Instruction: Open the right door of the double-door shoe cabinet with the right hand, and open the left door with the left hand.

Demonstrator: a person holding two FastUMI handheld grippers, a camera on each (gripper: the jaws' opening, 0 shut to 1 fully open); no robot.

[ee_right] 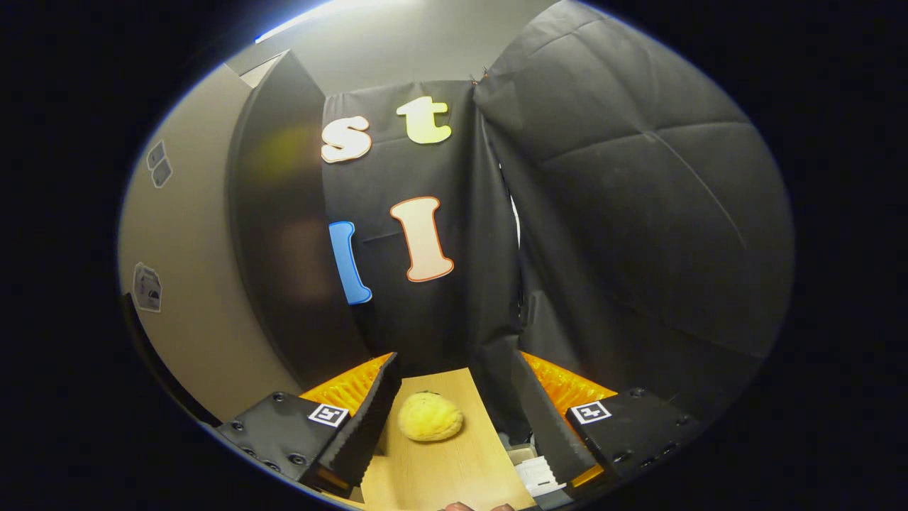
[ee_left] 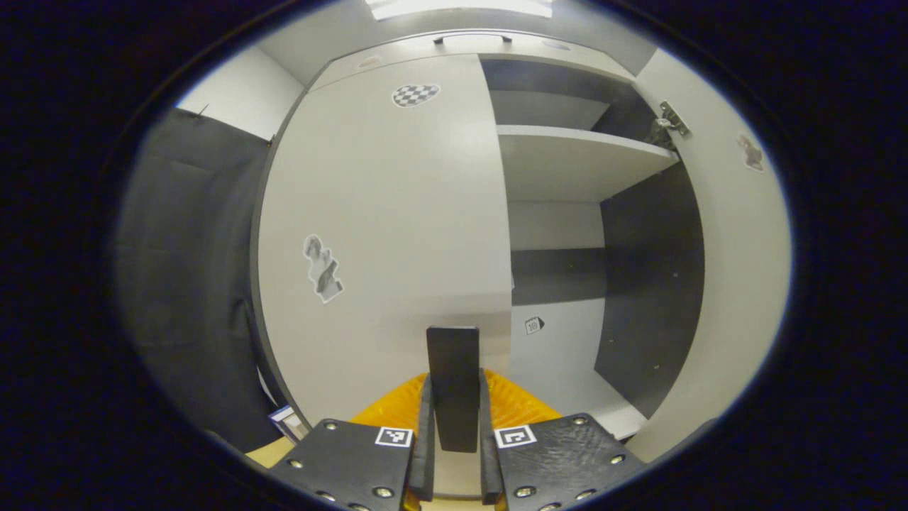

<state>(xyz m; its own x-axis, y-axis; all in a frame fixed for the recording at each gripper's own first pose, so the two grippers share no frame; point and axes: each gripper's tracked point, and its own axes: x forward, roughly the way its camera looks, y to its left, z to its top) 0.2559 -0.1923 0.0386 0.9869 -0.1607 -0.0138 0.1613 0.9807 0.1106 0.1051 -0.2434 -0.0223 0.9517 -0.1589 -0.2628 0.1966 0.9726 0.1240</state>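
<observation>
The shoe cabinet's left door [ee_left: 397,213] is a pale panel with stickers, and it stands about flush with the cabinet front. My left gripper [ee_left: 455,426] is shut on that door's black upright handle [ee_left: 452,369], one finger on each side. The right door [ee_left: 741,248] is swung wide open at the right, its hinge [ee_left: 672,119] showing. Inside are a pale shelf [ee_left: 574,145] and a dark side wall [ee_left: 649,284]. My right gripper [ee_right: 454,419] is open and holds nothing. It points at the black cloth, with a pale stickered panel [ee_right: 191,284] to its left.
A yellow rounded lump [ee_right: 429,417] lies on a wooden surface [ee_right: 440,468] between the right gripper's fingers, untouched. A dark panel [ee_right: 284,248] stands beside the pale one. Black cloth [ee_left: 191,270] hangs left of the cabinet. A small box [ee_left: 287,422] sits at the cabinet's lower left.
</observation>
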